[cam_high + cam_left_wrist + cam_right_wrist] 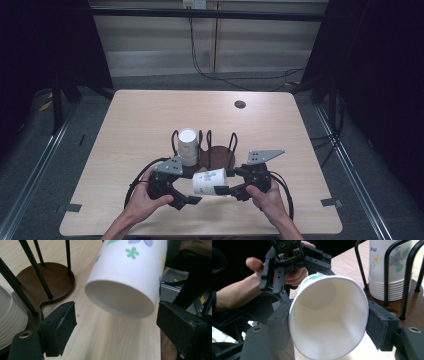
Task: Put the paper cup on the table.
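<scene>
The right tongs (223,190) grasp an empty white flower-printed paper cup (209,181), held sideways above the pale wooden bench (135,120). The left tongs (192,200) stand released. A stack of white paper cups (188,146) sits in the black wire rack (220,150).

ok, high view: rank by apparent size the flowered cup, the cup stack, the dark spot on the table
1. Cup stack, in the wire holder.
2. Flowered cup, lying sideways; close to the stack in size, and it sits nearer the camera, so this order is unsure.
3. Dark spot, clearly smallest.

no readable text, cup stack (388,267) print illegible
</scene>
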